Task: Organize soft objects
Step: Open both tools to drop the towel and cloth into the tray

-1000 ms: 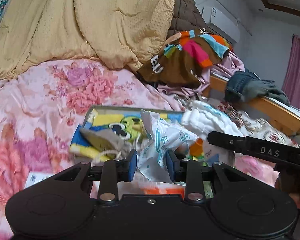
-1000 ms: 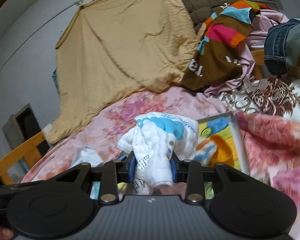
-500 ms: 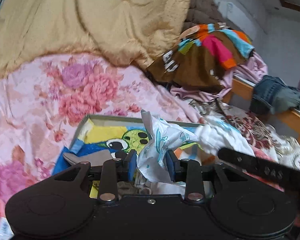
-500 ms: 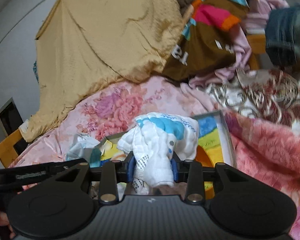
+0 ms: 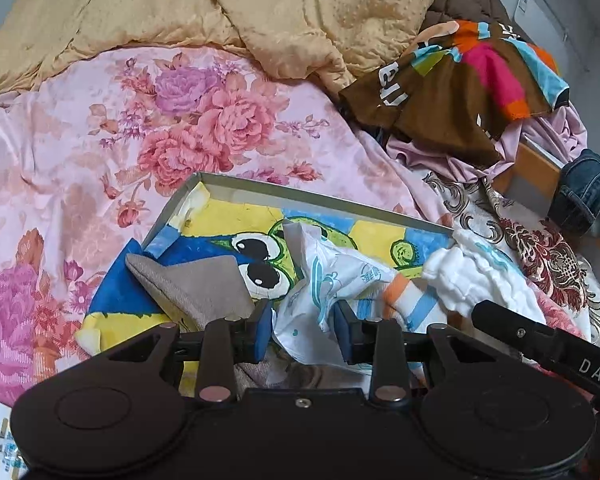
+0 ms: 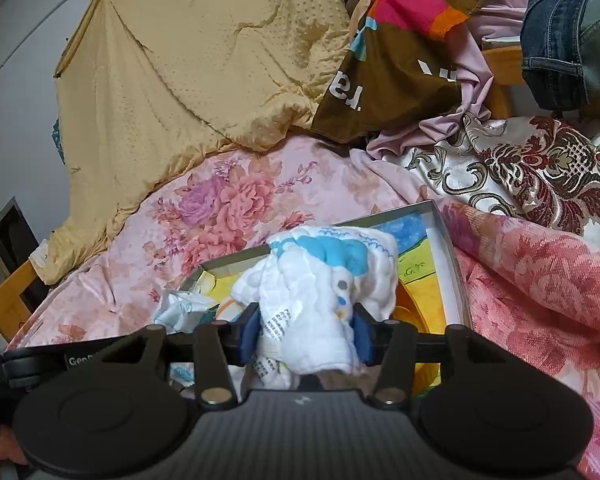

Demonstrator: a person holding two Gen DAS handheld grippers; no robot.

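Note:
A shallow box [image 5: 300, 196] with a cartoon frog print lies on the flowered bedspread; its rim also shows in the right wrist view [image 6: 452, 248]. My left gripper [image 5: 303, 330] is shut on a white crinkled packet [image 5: 332, 280] with teal print, held over the box. A grey cloth [image 5: 196, 284] and a striped sock [image 5: 412, 300] lie in the box. My right gripper [image 6: 306, 334] is shut on a white quilted cloth [image 6: 324, 280] with blue patches, over the box's right half; the cloth shows in the left wrist view [image 5: 480, 272].
A tan quilt [image 5: 220, 4] is heaped at the back. A brown multicoloured garment [image 5: 460, 84], lilac cloth [image 6: 472, 64] and jeans [image 6: 564, 48] pile at the right by the wooden bed rail [image 5: 536, 168]. A brocade cover [image 6: 540, 168] lies right of the box.
Both grippers have moved forward and down over the box, each still holding its item. The box looks closer and larger in both views.

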